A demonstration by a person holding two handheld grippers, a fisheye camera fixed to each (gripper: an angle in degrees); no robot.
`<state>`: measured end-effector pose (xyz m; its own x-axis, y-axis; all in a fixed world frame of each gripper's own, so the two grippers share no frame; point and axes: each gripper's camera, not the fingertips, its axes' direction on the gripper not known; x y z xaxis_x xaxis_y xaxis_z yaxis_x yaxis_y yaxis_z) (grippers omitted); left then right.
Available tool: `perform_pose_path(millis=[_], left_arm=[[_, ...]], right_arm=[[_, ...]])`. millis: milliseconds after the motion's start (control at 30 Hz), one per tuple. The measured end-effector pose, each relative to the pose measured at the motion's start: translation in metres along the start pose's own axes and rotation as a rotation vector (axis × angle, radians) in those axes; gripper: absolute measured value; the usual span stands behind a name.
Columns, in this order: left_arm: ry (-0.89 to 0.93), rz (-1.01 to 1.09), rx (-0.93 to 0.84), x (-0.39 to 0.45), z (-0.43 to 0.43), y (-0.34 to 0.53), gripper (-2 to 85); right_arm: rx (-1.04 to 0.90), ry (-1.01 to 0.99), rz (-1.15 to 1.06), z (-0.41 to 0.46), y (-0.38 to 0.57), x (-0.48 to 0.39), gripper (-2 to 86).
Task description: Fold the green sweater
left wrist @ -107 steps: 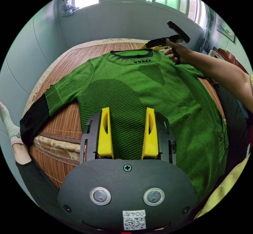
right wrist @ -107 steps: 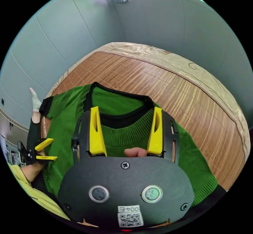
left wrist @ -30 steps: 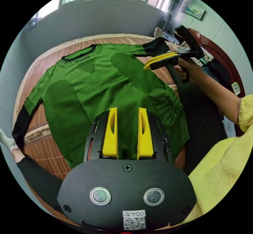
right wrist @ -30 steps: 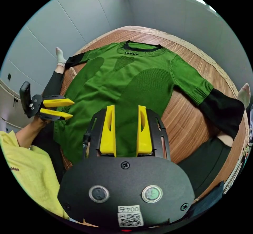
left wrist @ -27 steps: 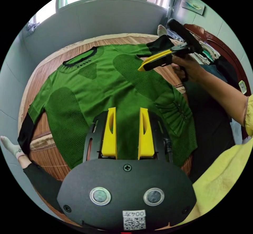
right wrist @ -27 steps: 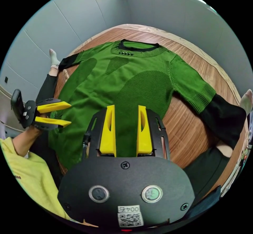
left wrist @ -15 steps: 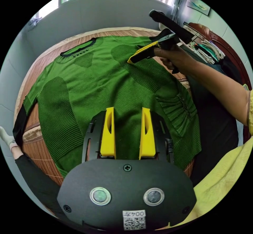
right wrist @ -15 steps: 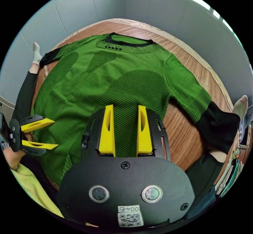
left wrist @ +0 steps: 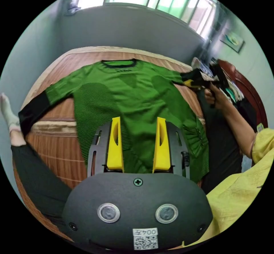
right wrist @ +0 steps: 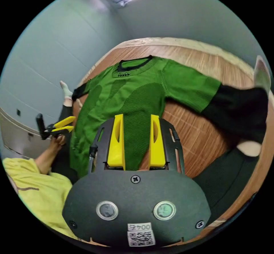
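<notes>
Both your grippers, left [left wrist: 138, 142] and right [right wrist: 136, 141], hang released; grab the flat green knit sweater [left wrist: 128, 94] by its black cuff [right wrist: 237, 111] first.

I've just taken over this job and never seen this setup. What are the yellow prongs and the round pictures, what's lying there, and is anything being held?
Each round picture comes from a fisheye camera riding on a handheld gripper; the yellow prongs are its two jaws. In the left gripper view, the left gripper is open above the green sweater, holding nothing. In the right gripper view, the right gripper is likewise open and empty. The sweater lies spread flat, front up, on a bamboo mat. A person's hand holds the left gripper there.
</notes>
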<state>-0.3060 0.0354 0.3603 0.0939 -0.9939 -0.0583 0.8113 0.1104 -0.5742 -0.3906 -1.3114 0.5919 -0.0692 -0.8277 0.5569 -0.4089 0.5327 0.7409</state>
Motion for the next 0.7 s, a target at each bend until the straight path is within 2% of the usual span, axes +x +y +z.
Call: perform_pose_path(millis=[67,167,267,367,600,700], left_arm=[[-0.010,-0.156,0.020,-0.062,-0.019,0.005,14.4],[0.003,-0.323,0.024,-0.126,-0.031,0.016,13.3],[-0.038,-0.375,-0.031,-0.159,-0.030,0.020,13.7],[-0.011,-0.416,-0.022,-0.174,-0.030,0.020,13.7],[-0.038,-0.432,-0.070,-0.191,-0.025,0.006,12.3],[-0.068,-0.395,-0.081,-0.190,-0.026,-0.002,8.3]], right_arm=[[-0.021,-0.166,0.144,-0.006,0.015,0.059,12.0],[0.010,-0.208,0.301,-0.007,0.034,0.109,11.3],[-0.004,-0.213,0.386,0.003,0.042,0.134,11.4],[-0.017,-0.281,0.415,0.016,0.044,0.149,11.4],[-0.090,-0.284,0.371,0.040,0.039,0.152,9.2],[-0.119,-0.287,0.336,0.051,0.036,0.147,6.2]])
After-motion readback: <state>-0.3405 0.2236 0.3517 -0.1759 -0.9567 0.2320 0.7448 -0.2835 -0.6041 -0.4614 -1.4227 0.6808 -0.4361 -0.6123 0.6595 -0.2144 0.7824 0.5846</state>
